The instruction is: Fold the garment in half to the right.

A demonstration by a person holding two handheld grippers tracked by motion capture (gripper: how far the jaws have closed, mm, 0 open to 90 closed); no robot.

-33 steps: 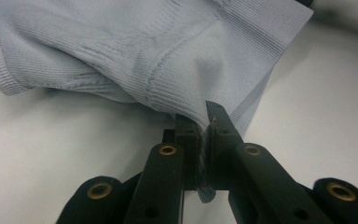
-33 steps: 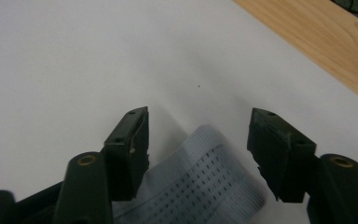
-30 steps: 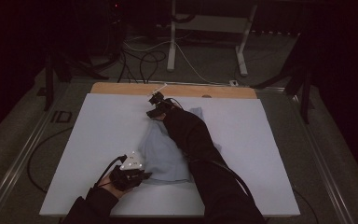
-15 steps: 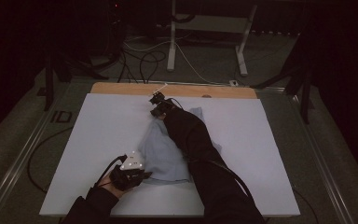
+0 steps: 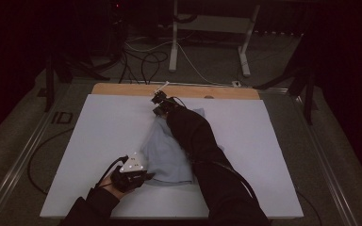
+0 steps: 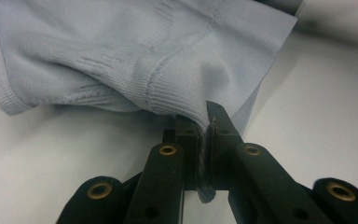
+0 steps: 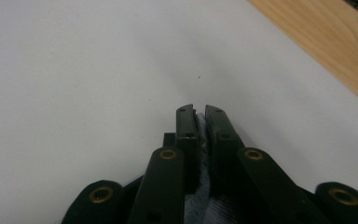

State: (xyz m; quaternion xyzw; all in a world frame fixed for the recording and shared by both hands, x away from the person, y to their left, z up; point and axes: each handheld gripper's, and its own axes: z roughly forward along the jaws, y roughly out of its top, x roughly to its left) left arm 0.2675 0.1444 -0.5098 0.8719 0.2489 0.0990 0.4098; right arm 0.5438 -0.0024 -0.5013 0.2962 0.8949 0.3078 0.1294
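The pale blue knitted garment (image 5: 167,153) lies on the white tabletop (image 5: 99,136). Its near edge is clamped by the left hand-held gripper (image 6: 204,135); the right hand-held gripper (image 7: 200,122) has just been closed on its far corner, so lifting or spreading seems possible.

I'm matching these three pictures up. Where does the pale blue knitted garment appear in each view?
High view: pale blue knitted garment at table centre.
Left gripper view: it fills the top, edge clamped between jaws.
Right gripper view: a sliver between jaws.
Shared landmark: white table cover.
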